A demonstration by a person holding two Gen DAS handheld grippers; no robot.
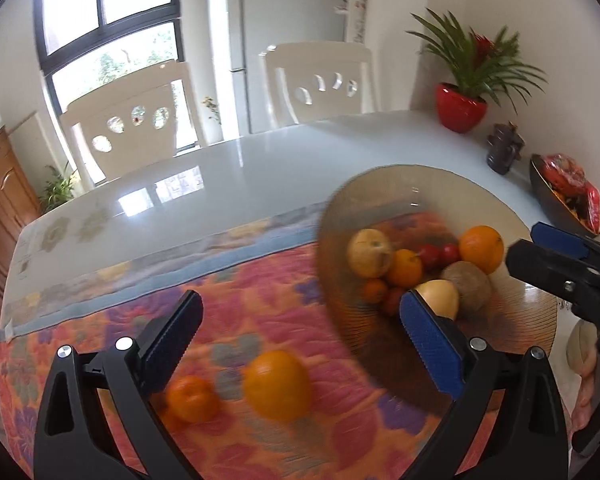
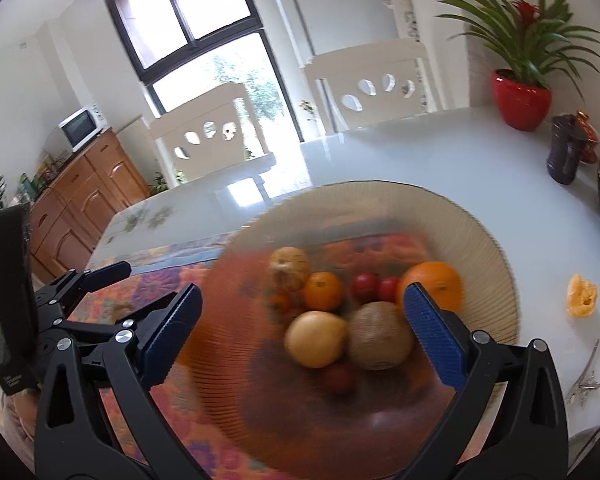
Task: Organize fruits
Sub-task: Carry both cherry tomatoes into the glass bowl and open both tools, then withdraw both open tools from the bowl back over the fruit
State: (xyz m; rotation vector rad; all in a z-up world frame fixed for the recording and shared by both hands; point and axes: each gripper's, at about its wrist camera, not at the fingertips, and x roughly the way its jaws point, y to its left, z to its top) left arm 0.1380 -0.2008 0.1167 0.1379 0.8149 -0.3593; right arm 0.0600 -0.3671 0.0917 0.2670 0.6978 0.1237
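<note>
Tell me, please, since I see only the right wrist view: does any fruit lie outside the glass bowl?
Observer: Yes. The left wrist view shows a large orange on the floral cloth, left of the glass bowl.
Operator: Is it alone there?
Observer: No. A smaller orange lies beside it, on its left.
Operator: Does the left gripper hold either one?
Observer: No. The left gripper is open and empty, with both oranges in front of it.
</note>
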